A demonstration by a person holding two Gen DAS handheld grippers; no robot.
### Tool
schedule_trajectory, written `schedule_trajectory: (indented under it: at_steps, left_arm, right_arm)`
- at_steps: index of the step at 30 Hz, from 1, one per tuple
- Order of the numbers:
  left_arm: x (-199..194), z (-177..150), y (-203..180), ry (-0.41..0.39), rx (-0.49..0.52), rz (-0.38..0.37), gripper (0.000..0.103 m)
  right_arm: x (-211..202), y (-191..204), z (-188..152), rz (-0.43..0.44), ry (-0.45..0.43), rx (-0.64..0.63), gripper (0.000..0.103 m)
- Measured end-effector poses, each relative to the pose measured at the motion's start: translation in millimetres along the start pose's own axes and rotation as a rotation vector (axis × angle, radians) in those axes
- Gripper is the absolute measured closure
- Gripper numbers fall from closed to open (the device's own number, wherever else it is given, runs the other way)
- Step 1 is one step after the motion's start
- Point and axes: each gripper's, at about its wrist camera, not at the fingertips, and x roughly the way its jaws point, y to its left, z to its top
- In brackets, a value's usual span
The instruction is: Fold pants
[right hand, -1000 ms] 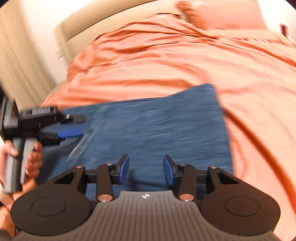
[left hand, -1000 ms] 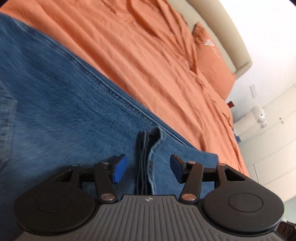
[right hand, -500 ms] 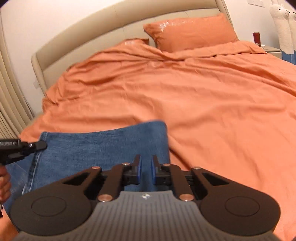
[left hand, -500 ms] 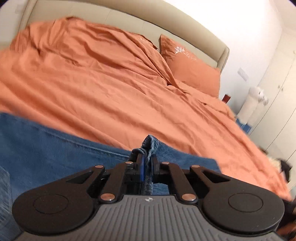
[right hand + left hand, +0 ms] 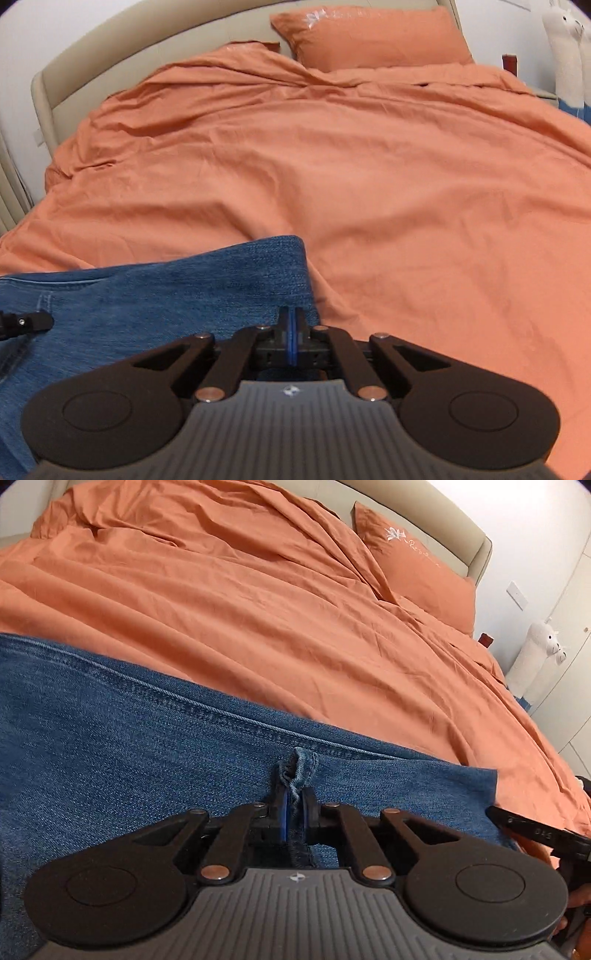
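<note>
The jeans [image 5: 155, 760] lie flat across the near edge of a bed covered by an orange duvet [image 5: 258, 620], their stitched seam running diagonally across the left wrist view. The left gripper [image 5: 294, 812] is clamped on a bunched fold of denim hem, which pokes up in a small ruffle just past the fingertips; the blue pads press the cloth from both sides. At the right edge of that view the tip of the right gripper [image 5: 532, 829] shows, dark and angled in over the corner of the denim. In the right wrist view the right gripper [image 5: 291, 334] is closed tight at the near right corner of the jeans [image 5: 184, 295], its blue pads together; whether any cloth is caught between them cannot be told, since the denim edge sits just beside and behind the fingertips. The left gripper's tip [image 5: 26, 323] enters at the far left, over the denim. An orange pillow [image 5: 373, 35] rests against the beige headboard [image 5: 110, 48], and a white plush toy [image 5: 532, 657] stands beside the bed.
</note>
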Motion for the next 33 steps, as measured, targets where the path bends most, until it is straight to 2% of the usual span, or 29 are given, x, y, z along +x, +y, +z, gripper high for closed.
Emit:
schedule_trajectory:
  at_steps: [2, 3, 4, 10, 14, 19, 21, 24, 29, 33]
  left_arm:
    - [-1.4, 0.4, 1.4, 0.003, -0.013, -0.004, 0.089]
    - [-3.3, 0.7, 2.0, 0.006, -0.024, 0.004, 0.083]
    - [-6.7, 1.7, 1.9, 0.008, -0.034, 0.014, 0.082]
    - [-49.7, 9.6, -19.9, 0.015, -0.039, 0.057, 0.082]
    - [-73.4, -3.0, -36.3, 0.051, -0.038, 0.048, 0.082]
    - [-82.7, -27.5, -51.4, 0.09, 0.016, 0.099, 0.082]
    - [-81.4, -33.9, -47.6, 0.09, -0.004, 0.113, 0.082]
    - [-73.9, -39.7, -38.3, 0.129, -0.07, 0.091, 0.082]
    - [-60.0, -51.5, -35.2, 0.157, -0.058, 0.124, 0.081]
    - [-58.4, -54.7, -31.8, 0.151, -0.076, 0.123, 0.078]
  right_arm:
    - [-0.3, 3.2, 0.3, -0.01, -0.003, -0.015, 0.103]
    - [-1.9, 3.6, 0.7, -0.011, -0.007, -0.014, 0.103]
    - [-5.5, 3.5, 1.9, -0.012, -0.014, -0.006, 0.103]
    - [-59.9, 14.5, 6.3, 0.003, -0.013, 0.012, 0.103]
    - [-96.8, 24.3, -6.0, 0.022, 0.038, -0.024, 0.103]
    - [-126.8, 23.6, -29.0, 0.045, 0.071, 0.008, 0.103]
    - [-129.5, 24.8, -41.4, 0.037, 0.095, 0.005, 0.103]
    - [-124.5, 23.8, -54.3, 0.022, 0.132, -0.014, 0.103]
    - [-104.8, 14.0, -67.4, 0.028, 0.195, 0.012, 0.103]
    - [-100.0, 15.5, -70.9, 0.018, 0.198, 0.013, 0.103]
